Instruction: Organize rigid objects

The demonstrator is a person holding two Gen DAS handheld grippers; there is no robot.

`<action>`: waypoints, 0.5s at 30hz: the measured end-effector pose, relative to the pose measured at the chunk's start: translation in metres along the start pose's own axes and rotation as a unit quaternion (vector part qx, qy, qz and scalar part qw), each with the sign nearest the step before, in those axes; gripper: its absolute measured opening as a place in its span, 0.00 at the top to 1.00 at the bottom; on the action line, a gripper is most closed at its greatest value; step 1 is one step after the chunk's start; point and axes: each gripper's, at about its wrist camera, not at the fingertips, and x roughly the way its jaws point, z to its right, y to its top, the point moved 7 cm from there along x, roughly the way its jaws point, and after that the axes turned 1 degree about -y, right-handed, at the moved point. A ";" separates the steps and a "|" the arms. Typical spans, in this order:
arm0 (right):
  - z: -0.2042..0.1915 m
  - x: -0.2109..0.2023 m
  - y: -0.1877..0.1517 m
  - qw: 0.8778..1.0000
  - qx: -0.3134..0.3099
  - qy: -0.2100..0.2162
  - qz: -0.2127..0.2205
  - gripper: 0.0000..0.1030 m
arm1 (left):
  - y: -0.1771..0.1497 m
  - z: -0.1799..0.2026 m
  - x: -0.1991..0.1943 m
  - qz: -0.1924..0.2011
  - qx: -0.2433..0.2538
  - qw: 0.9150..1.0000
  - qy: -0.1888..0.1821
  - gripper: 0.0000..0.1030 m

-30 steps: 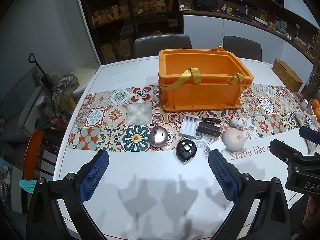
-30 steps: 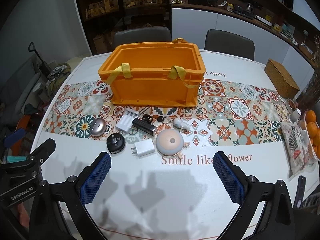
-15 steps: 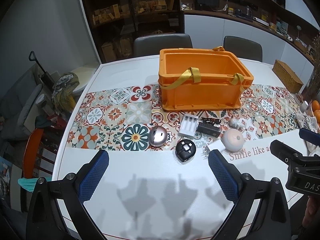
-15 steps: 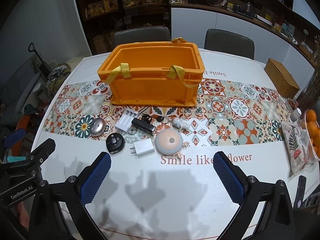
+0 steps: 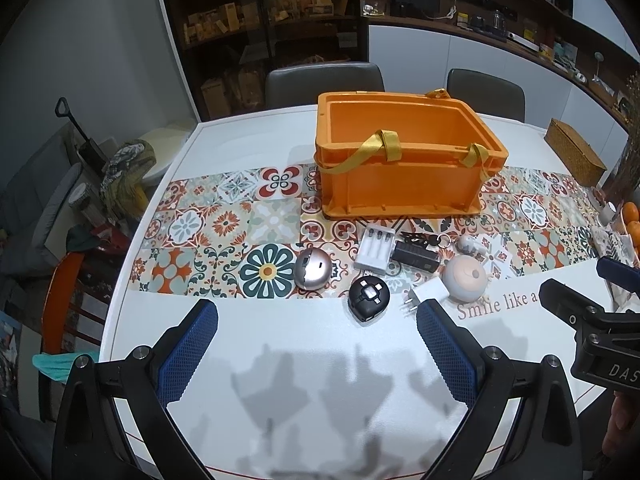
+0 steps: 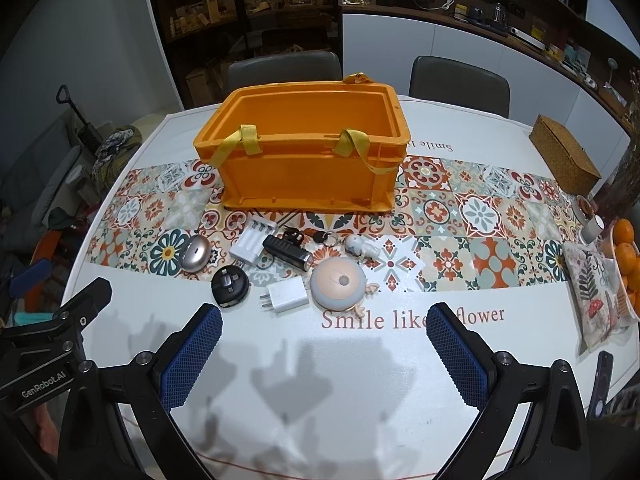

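Note:
An empty orange crate [image 5: 404, 160] [image 6: 308, 156] with yellow straps stands on the patterned runner. In front of it lie a silver round gadget [image 5: 313, 269] [image 6: 195, 253], a white battery charger [image 5: 375, 249] [image 6: 253, 240], a black device [image 5: 414, 255] [image 6: 287, 253], keys [image 6: 316, 236], a small white figure [image 6: 360, 247], a black round cable reel [image 5: 368, 297] [image 6: 230, 285], a white plug adapter [image 5: 424, 295] [image 6: 286, 295] and a pink round lamp [image 5: 466, 278] [image 6: 339, 282]. My left gripper [image 5: 316, 344] and right gripper [image 6: 324, 344] are open and empty, above the white table short of the objects.
A wicker box [image 6: 564, 154] sits at the far right. Oranges [image 6: 626, 252], a patterned cloth [image 6: 592, 292] and a small cup [image 6: 592, 229] are at the right edge. Two chairs [image 6: 284, 70] stand behind the table. A phone [image 6: 600, 384] lies near the right front edge.

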 end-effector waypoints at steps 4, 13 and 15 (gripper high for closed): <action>0.003 0.004 -0.002 1.000 0.006 0.001 -0.007 0.00 | -0.002 0.001 0.009 -0.015 -0.008 1.000 -0.007 0.01; 0.015 0.029 0.005 1.000 0.012 0.001 -0.025 0.00 | 0.005 0.011 0.029 -0.022 -0.004 1.000 0.003 0.01; 0.018 0.035 0.008 1.000 0.008 -0.007 -0.026 0.00 | 0.007 0.015 0.036 -0.026 -0.001 1.000 0.003 0.01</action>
